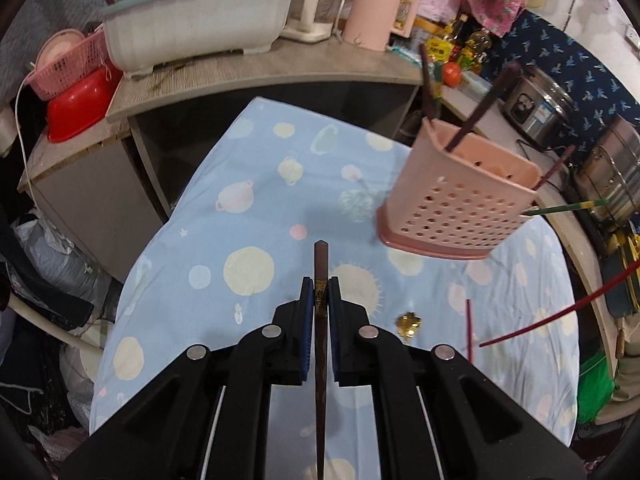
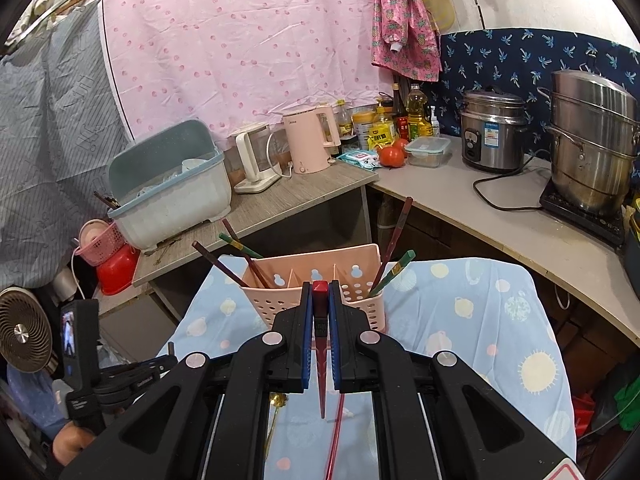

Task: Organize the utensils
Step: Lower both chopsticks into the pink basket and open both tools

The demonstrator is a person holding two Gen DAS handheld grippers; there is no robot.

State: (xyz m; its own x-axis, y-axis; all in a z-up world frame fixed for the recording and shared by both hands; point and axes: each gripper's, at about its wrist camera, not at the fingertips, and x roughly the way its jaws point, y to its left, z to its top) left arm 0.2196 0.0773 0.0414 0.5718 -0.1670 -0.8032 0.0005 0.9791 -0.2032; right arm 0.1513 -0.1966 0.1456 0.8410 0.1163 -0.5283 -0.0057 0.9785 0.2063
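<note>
My left gripper (image 1: 320,286) is shut on a dark brown chopstick (image 1: 321,264), held above the blue patterned tablecloth (image 1: 256,184). The pink perforated utensil holder (image 1: 460,208) stands to its right with several chopsticks in it. A loose red chopstick (image 1: 469,330) and a gold spoon (image 1: 409,324) lie on the cloth. My right gripper (image 2: 320,292) is shut on a red chopstick (image 2: 320,320), just in front of the pink holder (image 2: 312,280), which holds brown, green and red chopsticks. Another red chopstick (image 2: 336,432) and the gold spoon (image 2: 276,404) lie below it.
A grey counter (image 2: 280,196) behind the table carries a blue-white dish rack (image 2: 168,192), a pink kettle (image 2: 312,140), bottles, tomatoes, a rice cooker (image 2: 492,136) and a steel steamer (image 2: 592,140). A pink basket (image 1: 72,64) and red bowl sit at left. The left gripper (image 2: 84,364) shows at lower left.
</note>
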